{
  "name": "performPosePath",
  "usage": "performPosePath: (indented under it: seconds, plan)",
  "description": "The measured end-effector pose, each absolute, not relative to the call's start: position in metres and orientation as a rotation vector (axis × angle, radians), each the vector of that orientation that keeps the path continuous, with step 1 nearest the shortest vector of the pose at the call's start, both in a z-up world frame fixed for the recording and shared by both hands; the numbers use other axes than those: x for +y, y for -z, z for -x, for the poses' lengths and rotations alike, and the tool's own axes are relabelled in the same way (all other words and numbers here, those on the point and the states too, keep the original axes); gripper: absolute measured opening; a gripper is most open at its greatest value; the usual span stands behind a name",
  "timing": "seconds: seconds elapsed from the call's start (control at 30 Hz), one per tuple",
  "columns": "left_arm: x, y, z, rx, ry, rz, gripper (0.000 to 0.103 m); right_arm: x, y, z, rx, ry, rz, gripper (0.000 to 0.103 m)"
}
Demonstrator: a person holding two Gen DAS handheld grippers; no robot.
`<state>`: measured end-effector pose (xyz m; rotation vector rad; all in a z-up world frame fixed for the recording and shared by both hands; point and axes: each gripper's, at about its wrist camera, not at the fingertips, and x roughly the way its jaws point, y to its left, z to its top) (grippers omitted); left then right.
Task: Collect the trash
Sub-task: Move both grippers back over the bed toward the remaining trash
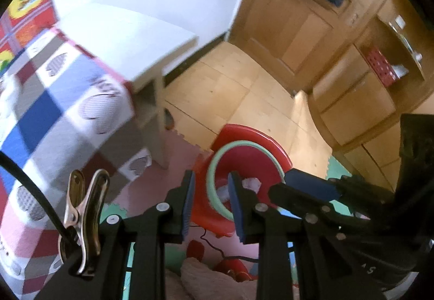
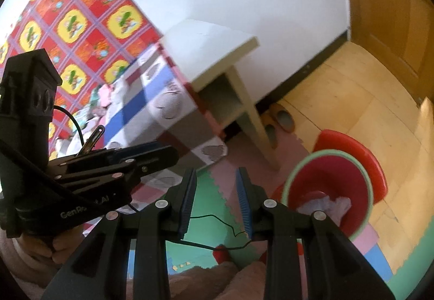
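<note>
A red bin with a green rim stands on the floor mat in front of a red stool; it also shows in the right wrist view. Crumpled white tissue trash lies inside it, seen too in the right wrist view. My left gripper is open and empty, just left of and above the bin. My right gripper is open and empty, over the foam mat left of the bin. The right gripper's body shows at the right of the left wrist view, and the left gripper's body at the left of the right wrist view.
A bed with a checked blue, grey and white cover is at the left, with a white bedside table beside it. Slippers lie under the table. Wooden door and cabinets stand behind. Coloured foam mats cover the floor.
</note>
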<state>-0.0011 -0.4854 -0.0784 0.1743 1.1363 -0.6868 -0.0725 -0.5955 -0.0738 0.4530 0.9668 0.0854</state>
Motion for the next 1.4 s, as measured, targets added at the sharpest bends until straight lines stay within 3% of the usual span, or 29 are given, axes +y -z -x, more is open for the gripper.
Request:
performPosePath:
  seconds: [0.43, 1.4]
  plan:
    - [-0.389, 0.037, -0.014, 1.062, 0.534, -0.073, 0.026, -0.517, 0.049, 0.048, 0.953, -0.212, -0.379, 0.031]
    - [-0.150, 0.019, -0.042, 1.025, 0.222, 0.128, 0.026, -0.339, 0.030, -0.011, 0.946, -0.406, -0.270, 0.031]
